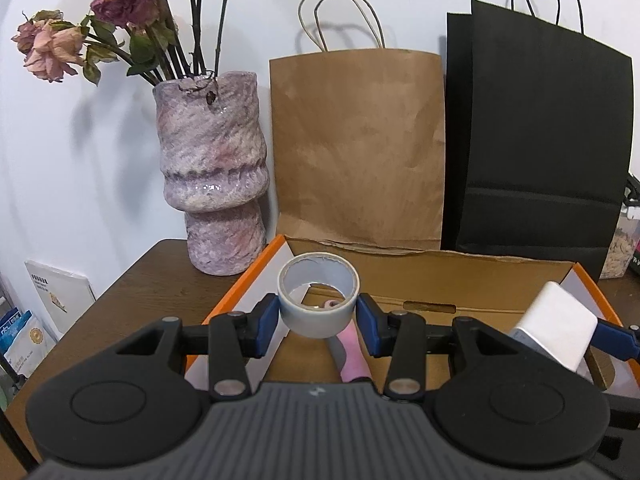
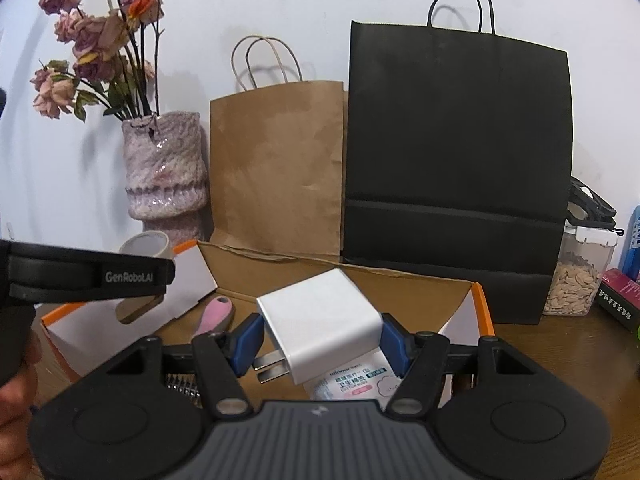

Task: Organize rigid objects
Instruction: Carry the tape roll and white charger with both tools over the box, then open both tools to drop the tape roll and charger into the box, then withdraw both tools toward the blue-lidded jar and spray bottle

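Note:
My left gripper (image 1: 318,314) is shut on a grey tape roll (image 1: 318,300) and holds it above the left end of the open orange-rimmed cardboard box (image 1: 440,276). My right gripper (image 2: 320,340) is shut on a white charger plug (image 2: 320,320), prongs pointing left, above the box's middle (image 2: 476,296). The charger also shows at the right of the left wrist view (image 1: 556,328). A pink-handled brush (image 1: 352,354) lies in the box below the tape; it also shows in the right wrist view (image 2: 214,314). A cotton-swab pack (image 2: 352,384) lies in the box under the charger.
A purple vase (image 1: 212,176) with dried roses stands left of the box. A brown paper bag (image 1: 356,148) and a black paper bag (image 1: 536,148) lean on the wall behind it. A clear jar of seeds (image 2: 580,272) and small boxes (image 2: 620,300) stand at the right.

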`<control>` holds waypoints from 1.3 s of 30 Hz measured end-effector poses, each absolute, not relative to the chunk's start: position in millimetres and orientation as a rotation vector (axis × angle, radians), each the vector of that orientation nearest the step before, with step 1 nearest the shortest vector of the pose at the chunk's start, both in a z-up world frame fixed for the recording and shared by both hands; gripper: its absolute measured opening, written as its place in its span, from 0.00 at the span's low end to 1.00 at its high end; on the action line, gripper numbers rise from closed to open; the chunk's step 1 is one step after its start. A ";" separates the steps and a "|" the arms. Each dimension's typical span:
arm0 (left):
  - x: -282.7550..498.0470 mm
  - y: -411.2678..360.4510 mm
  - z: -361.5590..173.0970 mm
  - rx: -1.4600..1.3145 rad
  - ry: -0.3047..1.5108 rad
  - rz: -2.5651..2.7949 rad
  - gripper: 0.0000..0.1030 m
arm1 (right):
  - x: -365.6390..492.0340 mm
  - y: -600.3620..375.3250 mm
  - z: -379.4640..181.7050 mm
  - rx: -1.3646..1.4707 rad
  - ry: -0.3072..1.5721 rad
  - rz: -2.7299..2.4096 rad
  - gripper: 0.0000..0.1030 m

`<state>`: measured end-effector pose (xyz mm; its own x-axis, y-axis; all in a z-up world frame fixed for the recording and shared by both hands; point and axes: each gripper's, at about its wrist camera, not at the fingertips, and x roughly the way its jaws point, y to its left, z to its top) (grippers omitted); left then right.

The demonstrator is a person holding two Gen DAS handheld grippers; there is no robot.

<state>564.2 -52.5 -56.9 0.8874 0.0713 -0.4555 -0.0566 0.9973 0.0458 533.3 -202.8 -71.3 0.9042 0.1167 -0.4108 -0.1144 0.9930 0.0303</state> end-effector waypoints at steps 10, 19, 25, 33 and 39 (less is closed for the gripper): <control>559.0 -52.6 -57.4 0.057 0.456 0.104 1.00 | 529.5 -210.5 -73.5 0.034 0.429 0.071 0.83; 557.9 -48.1 -55.8 0.035 0.470 0.104 1.00 | 524.7 -215.4 -70.5 0.043 0.388 0.034 1.00; 555.6 -48.5 -55.3 0.033 0.465 0.102 1.00 | 523.4 -214.3 -70.3 0.041 0.383 0.042 1.00; 550.8 -45.2 -53.1 0.025 0.463 0.100 1.00 | 517.3 -212.1 -68.8 0.038 0.368 0.043 1.00; 541.4 -41.2 -51.2 0.030 0.458 0.108 1.00 | 508.8 -209.5 -67.3 0.035 0.354 0.047 1.00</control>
